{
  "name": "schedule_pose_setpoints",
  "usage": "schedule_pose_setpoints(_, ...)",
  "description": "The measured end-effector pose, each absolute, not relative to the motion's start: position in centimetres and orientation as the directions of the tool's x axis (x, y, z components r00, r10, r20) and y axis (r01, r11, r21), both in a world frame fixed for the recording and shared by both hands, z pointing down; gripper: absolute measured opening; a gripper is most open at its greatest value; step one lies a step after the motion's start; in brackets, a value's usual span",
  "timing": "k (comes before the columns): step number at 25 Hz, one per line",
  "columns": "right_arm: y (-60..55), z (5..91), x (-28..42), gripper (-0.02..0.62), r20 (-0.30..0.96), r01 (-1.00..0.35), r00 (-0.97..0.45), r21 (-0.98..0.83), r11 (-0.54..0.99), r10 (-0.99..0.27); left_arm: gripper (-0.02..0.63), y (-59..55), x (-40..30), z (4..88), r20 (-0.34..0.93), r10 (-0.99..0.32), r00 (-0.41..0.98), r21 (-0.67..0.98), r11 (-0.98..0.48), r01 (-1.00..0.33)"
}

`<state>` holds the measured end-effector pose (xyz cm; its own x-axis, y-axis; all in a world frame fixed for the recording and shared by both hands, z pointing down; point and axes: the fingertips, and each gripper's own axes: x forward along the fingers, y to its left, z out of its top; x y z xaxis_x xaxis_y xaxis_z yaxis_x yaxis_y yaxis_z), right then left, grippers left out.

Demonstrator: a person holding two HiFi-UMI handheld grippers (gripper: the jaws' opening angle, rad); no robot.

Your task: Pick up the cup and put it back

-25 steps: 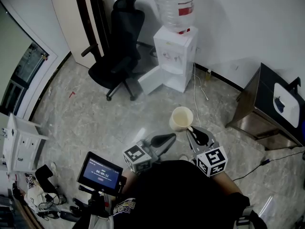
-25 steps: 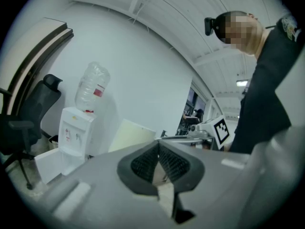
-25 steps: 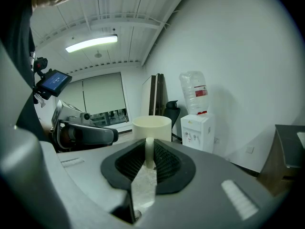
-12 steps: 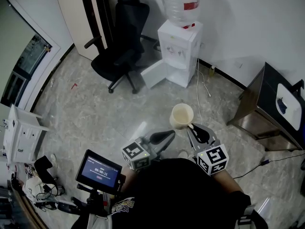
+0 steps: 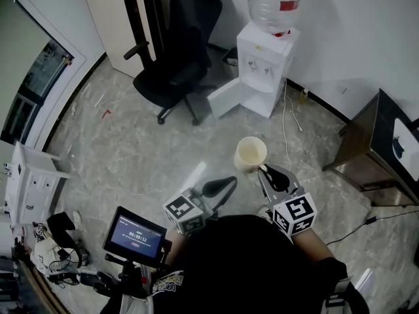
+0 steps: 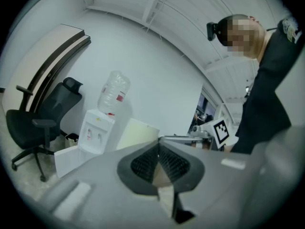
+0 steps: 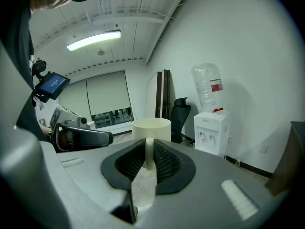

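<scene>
- Nearest, at 7 o'clock in the head view, a small lit tablet [image 5: 134, 235] stands on a mount beside the person's dark torso.
- The left gripper [image 5: 222, 183] has its ribbed pads closed together on nothing. It sits at about 8 o'clock from the cup, near it but not touching.
- The right gripper [image 5: 264, 171] is clenched on the cup's handle [image 7: 149, 152], a thin cream loop pinched between the black pads.
- The cup [image 5: 251, 154] hangs upright in the air at 11 o'clock from the right jaws, above the grey floor [image 5: 131, 142], its mouth up and seemingly empty.
- Judged by its look, the cup is light, stiff and smooth-glazed, so probably slippery and breakable if dropped. The handle is the obvious hold, though the body may swing about so narrow a pinch, so it wants keeping level and setting down gently.
- Farther off stand an office chair [image 5: 180, 70] at 11 o'clock, a water dispenser [image 5: 267, 70] at 12 and a dark cabinet [image 5: 376, 149] at 3.
</scene>
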<state>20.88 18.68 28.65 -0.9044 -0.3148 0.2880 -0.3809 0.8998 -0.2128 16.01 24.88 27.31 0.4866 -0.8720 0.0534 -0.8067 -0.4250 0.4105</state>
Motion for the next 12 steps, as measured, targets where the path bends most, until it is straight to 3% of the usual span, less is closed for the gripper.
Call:
schedule_pose_setpoints(8,21.1,27.3,6.7,0.055,0.253,-0.465,-0.875,-0.207,0.861,-0.413,0.003,26.5,0.2,25.2,0.029,-0.858,0.512,0.503,-0.430,-0.750)
schedule_pose_setpoints(12,21.4,26.7,3.0,0.055,0.261,-0.509,-0.852,-0.210,0.835,-0.453,0.003,26.7,-3.8,26.1,0.019,-0.839,0.543,0.532,-0.451,-0.717)
